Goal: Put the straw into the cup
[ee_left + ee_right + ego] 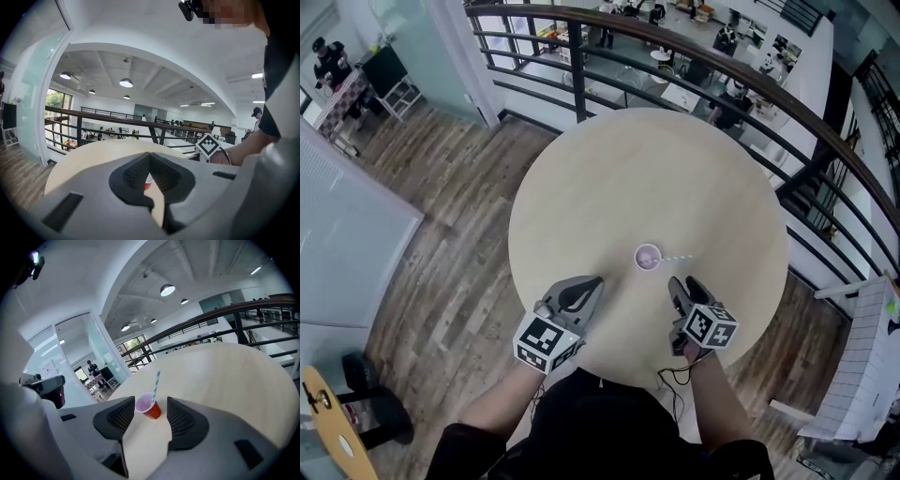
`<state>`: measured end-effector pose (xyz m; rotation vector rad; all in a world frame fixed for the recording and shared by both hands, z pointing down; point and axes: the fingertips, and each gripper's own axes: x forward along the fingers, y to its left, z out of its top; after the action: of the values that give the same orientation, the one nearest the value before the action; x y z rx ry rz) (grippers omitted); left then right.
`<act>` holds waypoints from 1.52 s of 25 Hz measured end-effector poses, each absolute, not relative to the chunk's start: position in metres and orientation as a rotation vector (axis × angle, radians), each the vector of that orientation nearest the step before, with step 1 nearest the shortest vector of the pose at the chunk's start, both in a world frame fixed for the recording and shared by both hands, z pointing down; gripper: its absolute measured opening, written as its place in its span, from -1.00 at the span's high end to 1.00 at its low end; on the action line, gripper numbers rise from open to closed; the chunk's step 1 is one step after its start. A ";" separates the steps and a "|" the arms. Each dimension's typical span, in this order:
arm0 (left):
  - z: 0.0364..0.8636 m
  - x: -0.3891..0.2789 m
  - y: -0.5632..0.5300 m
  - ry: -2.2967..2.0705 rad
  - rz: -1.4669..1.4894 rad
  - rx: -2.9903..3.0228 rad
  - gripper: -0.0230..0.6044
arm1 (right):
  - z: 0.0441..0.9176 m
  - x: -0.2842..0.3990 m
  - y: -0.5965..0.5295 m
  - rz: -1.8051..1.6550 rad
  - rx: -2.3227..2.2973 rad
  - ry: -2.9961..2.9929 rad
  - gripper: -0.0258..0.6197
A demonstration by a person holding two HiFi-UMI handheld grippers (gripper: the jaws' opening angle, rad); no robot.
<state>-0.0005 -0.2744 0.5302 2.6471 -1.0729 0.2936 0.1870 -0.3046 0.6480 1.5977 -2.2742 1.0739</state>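
Head view with both gripper views: a person's two hand-held grippers at the near edge of a round, pale table (581, 178). The red cup (647, 258) stands upright on the table, ahead of both grippers and apart from each; it lies beyond the tips of the right gripper (682, 283) and a little to that gripper's left, and ahead and to the right of the left gripper (592, 284). The straw (678, 258), striped teal and white, already sits in the cup, its lower end inside and its free end leaning out over the rim on the side towards the right gripper. In the right gripper view the jaws stand wide apart with only bare tabletop between the pads (121, 416); the cup appears just past the tips, framed by them but untouched. In the left gripper view the jaws are drawn together so that the tips meet, with nothing gripped; a sliver of the cup shows through the narrow slot left behind the tips. Each gripper carries its marker cube (546, 339) at the rear, nearest the person. A dark railing (675, 42) curves beyond the far side of the table.
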 end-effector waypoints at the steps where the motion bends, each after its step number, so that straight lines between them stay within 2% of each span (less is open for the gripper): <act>1: 0.527 -0.001 -0.272 -1.070 0.292 2.653 0.91 | 0.641 0.191 -0.299 1.070 1.614 -2.279 0.27; 9: 0.495 0.002 -0.261 -1.044 0.262 2.699 0.91 | 0.570 0.205 -0.268 0.964 1.683 -2.376 0.27; 26: 0.406 0.037 -0.222 -0.915 0.117 2.872 0.91 | 0.422 0.177 -0.210 0.519 1.574 -2.690 0.27; 31: 0.388 0.037 -0.219 -0.911 0.081 2.898 0.91 | 0.392 0.171 -0.200 0.325 1.550 -2.702 0.49; 38: 0.380 0.036 -0.214 -0.926 0.083 2.906 0.91 | 0.377 0.172 -0.196 0.244 1.550 -2.749 0.76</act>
<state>0.0355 -0.2139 0.3795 2.9055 -0.9262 0.0828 0.1716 -0.1956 0.3772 1.5504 -2.7487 0.2437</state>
